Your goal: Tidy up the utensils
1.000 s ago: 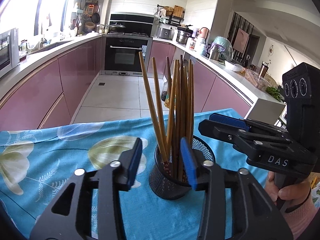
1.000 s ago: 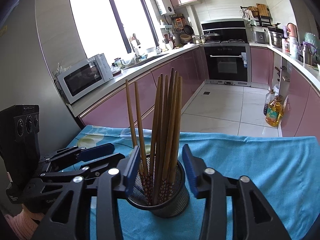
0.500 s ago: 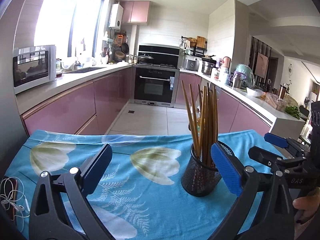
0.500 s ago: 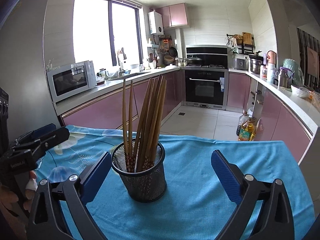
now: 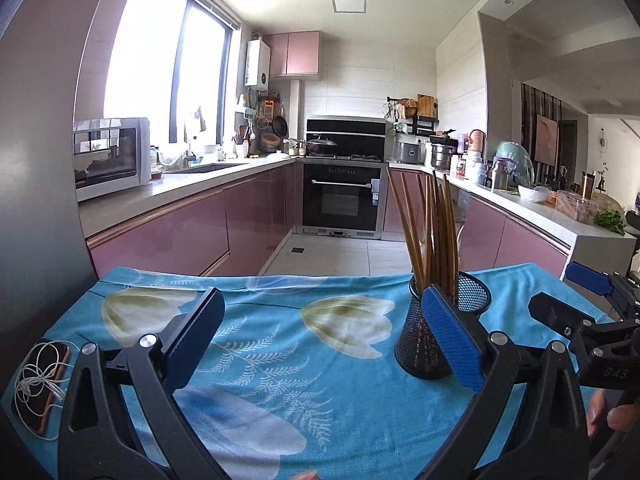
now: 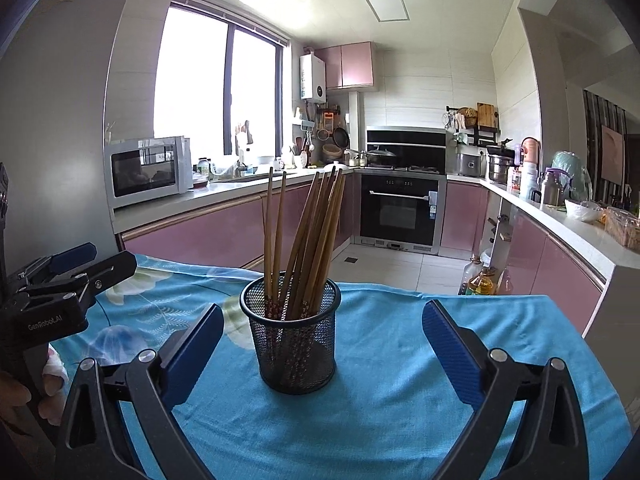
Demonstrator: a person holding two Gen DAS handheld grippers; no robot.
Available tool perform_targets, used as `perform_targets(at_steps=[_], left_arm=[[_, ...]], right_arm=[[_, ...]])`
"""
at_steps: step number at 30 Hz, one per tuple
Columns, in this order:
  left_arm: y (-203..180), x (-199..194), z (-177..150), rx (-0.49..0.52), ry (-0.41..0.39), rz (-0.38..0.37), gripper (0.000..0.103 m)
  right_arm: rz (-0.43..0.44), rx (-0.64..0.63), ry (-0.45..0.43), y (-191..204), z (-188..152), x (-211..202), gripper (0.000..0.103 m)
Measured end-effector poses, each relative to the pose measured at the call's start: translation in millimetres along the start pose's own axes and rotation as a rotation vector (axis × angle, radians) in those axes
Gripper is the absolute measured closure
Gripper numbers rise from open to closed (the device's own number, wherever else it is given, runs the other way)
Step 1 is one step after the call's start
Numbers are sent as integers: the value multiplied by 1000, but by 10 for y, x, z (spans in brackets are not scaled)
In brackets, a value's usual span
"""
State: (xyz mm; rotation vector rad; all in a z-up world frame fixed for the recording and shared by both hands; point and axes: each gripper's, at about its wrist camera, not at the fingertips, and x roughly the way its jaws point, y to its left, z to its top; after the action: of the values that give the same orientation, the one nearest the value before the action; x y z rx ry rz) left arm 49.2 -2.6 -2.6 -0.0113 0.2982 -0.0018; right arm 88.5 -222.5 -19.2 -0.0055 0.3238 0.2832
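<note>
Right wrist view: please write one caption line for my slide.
Open right gripper faces a black mesh holder of wooden chopsticks on a blue tablecloth.

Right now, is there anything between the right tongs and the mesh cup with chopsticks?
No. In the right wrist view only bare blue tablecloth lies between the open right tongs and the mesh cup.

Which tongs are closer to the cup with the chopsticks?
Probably the right tongs: the cup sits just ahead, centred between their open fingers. The left tongs are also open, but the cup lies off beside one finger.
</note>
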Motion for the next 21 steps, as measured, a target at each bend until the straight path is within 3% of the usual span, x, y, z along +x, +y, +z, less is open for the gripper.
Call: perform_targets(at_steps=[21], left_arm=[[-45,-127,-34,-14,-49,24,6]], right_arm=[[-32,-6,-77,24,-14,-131,7]])
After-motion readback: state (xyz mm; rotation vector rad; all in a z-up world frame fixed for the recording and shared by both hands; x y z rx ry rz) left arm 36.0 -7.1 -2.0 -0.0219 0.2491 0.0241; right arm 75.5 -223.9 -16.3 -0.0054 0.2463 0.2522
